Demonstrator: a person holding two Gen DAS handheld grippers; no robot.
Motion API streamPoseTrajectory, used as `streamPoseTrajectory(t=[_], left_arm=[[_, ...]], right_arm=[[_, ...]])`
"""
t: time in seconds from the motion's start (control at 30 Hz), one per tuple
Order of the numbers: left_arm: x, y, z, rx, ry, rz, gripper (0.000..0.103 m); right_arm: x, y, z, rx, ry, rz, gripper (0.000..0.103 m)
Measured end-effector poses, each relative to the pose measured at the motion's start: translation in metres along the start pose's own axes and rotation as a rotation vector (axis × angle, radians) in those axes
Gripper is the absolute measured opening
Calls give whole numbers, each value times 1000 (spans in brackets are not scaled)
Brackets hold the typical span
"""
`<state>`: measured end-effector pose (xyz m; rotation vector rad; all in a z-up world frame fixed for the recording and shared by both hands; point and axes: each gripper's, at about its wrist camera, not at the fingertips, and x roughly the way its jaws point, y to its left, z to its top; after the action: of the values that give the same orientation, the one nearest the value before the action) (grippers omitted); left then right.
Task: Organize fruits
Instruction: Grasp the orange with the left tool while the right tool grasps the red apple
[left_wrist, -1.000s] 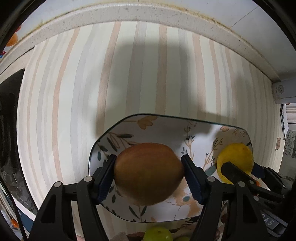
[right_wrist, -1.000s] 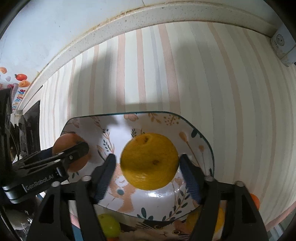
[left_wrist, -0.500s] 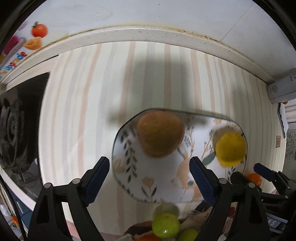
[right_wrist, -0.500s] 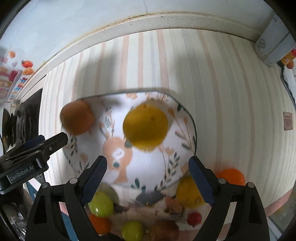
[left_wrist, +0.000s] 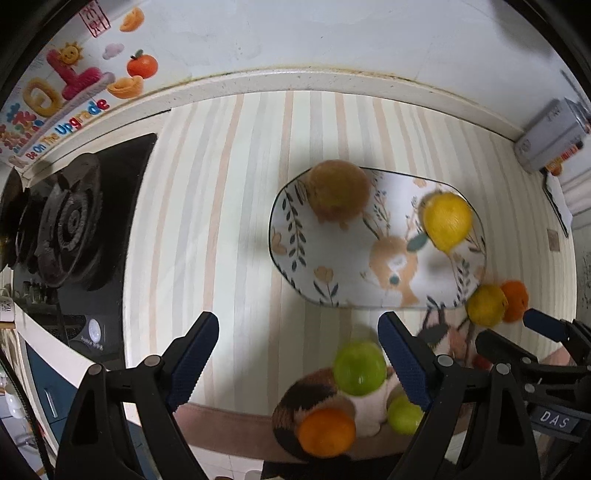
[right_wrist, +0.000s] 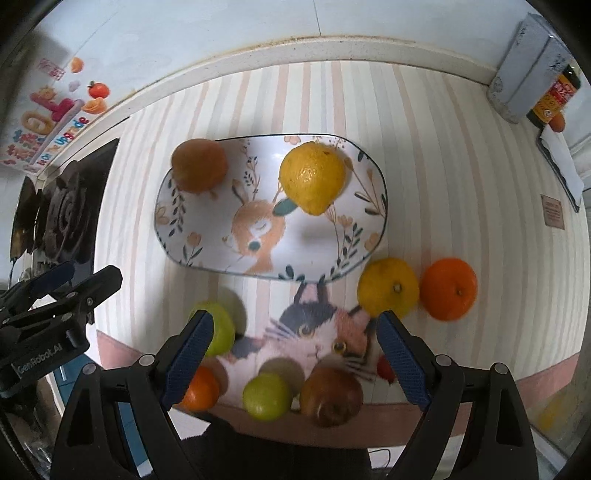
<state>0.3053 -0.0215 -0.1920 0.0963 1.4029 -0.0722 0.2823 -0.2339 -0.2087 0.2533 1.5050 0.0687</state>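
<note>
A flowered oval plate (right_wrist: 192, 254) (left_wrist: 332, 266) lies on the striped counter. On it rest a brown round fruit (right_wrist: 199, 166) (left_wrist: 338, 194) at its left end and a yellow citrus (right_wrist: 312, 177) (left_wrist: 447, 221) toward its right. My left gripper (left_wrist: 297, 325) hangs open and empty above the counter, left of and nearer than the plate. My right gripper (right_wrist: 294, 321) is open and empty too, high over a cat-print mat (right_wrist: 317, 332). Loose on the mat's side lie a yellow fruit (right_wrist: 388, 291), an orange (right_wrist: 448, 293), two green fruits (right_wrist: 218, 328) (right_wrist: 266, 395) and a brown apple (right_wrist: 330, 395).
A black gas stove (left_wrist: 70, 218) fills the counter's left end. A grey box (left_wrist: 554, 133) and a dark bottle (right_wrist: 554, 98) stand at the back right by the wall. Another orange (right_wrist: 201, 387) and a small red fruit (right_wrist: 386, 369) lie near the front edge.
Both grippers opened and let go: the brown fruit and the yellow citrus now rest on the plate. Both then rose and drew back toward the front edge, bringing the mat's fruits into view.
</note>
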Motion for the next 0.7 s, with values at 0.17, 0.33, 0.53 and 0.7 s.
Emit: streamPoseTrajectory(t=[0.17, 0.33, 0.53, 0.7], left_arm=[[-31, -7, -18, 20, -53, 0, 88], [-58, -10, -32, 17, -79, -41, 88], [-87, -17, -48, 36, -114, -58, 88], [-105, -20, -60, 32, -133, -79, 88]], right_arm=[[-28, -2, -20, -7, -44, 6, 92], [-60, -1, -38, -11, -85, 19, 92], [-96, 0, -57, -18, -139, 12, 92], [-121, -2, -68, -9, -178, 22, 92]])
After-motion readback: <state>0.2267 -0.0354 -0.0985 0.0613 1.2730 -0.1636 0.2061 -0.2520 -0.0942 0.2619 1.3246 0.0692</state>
